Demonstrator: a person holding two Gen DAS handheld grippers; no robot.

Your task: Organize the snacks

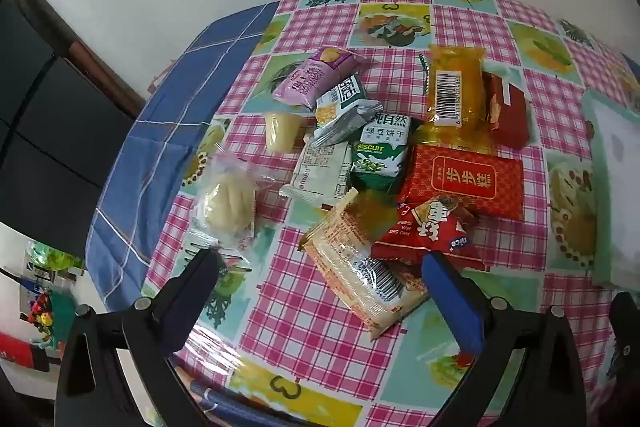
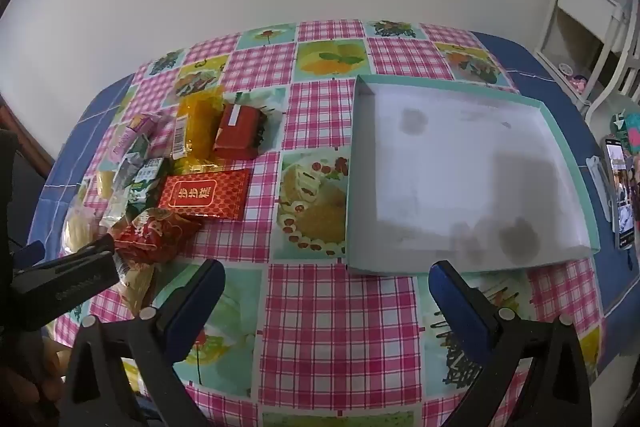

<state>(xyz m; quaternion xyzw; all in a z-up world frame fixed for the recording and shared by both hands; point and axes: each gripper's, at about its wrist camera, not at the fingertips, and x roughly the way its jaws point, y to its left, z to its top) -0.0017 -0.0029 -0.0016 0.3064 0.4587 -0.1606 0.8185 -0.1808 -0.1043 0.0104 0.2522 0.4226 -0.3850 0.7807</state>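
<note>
A worktop [image 1: 320,339] covered in a pink checked cloth with fruit and cake pictures carries a loose heap of snack packets and one shallow box.

The heap lies toward the worktop's left edge. The left tongs [image 1: 320,267] hover over its near side, tilted steeply down, jaws wide and holding nothing. Directly ahead of them, in the line of the gap, lies a beige packet [image 1: 360,267] with a barcode. Its long axis runs diagonally, from far-left to near-right, so it lies askew to the jaw gap rather than square across it. A crinkled red packet [image 1: 432,231] sits just past the right finger, overlapping the beige one. Farther back are a flat red pack [image 1: 466,181], a green biscuit packet [image 1: 382,155], a purple packet [image 1: 316,77], an orange packet [image 1: 454,87] and a bagged pale bun [image 1: 230,205] at the heap's left.

The right tongs [image 2: 326,283] hang over bare cloth near the front edge, also wide and empty. The box [image 2: 566,147], white inside with a teal rim, lies empty just beyond them toward the right edge. The heap is well off to their left.

Judging by this layout, the left tongs are the nearer to the snacks, and the right tongs are the nearer to the box.
</note>
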